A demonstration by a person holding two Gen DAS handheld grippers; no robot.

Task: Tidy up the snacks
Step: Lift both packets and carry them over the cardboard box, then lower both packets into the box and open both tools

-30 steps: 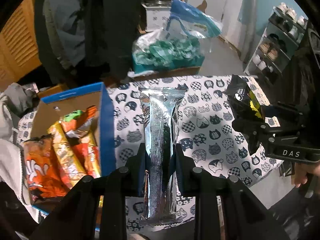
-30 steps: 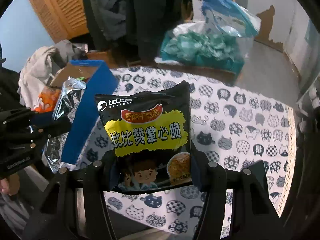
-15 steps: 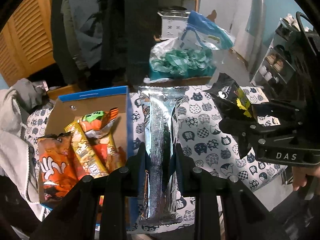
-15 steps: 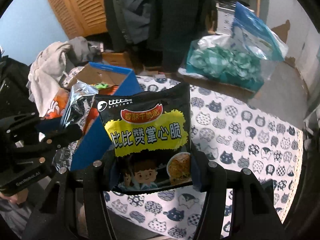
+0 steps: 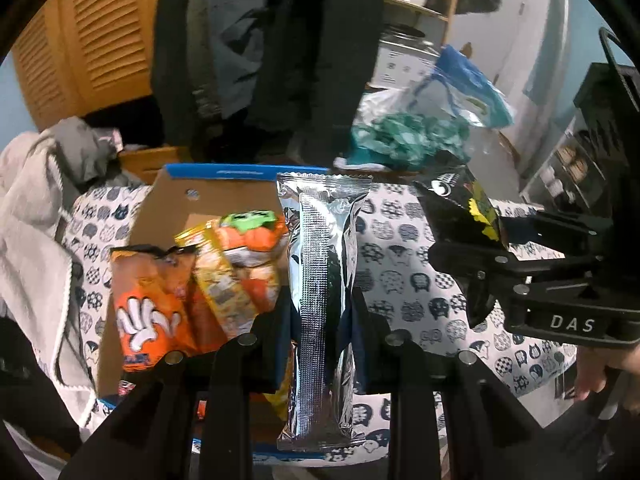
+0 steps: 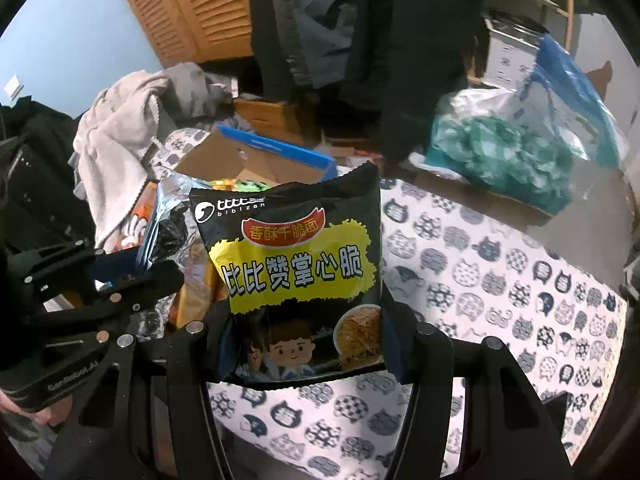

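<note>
My left gripper (image 5: 320,320) is shut on a long silver foil snack packet (image 5: 322,280), held upright over the right edge of a blue-rimmed cardboard box (image 5: 244,171). The box holds orange and yellow snack packs (image 5: 148,312). My right gripper (image 6: 308,344) is shut on a black and yellow noodle snack bag (image 6: 296,272), held above the table just right of the box (image 6: 276,148). The right gripper with its bag also shows in the left wrist view (image 5: 464,208), and the left gripper in the right wrist view (image 6: 160,264).
The table has a cat-patterned cloth (image 6: 500,280). A clear bag of green-wrapped items (image 6: 500,156) sits at the table's far edge. Clothes (image 5: 36,216) are piled left of the box. Dark coats hang behind.
Both grippers have moved left toward the box with their packets. The silver packet now hangs over the box's right wall, and the box fills more of both views.
</note>
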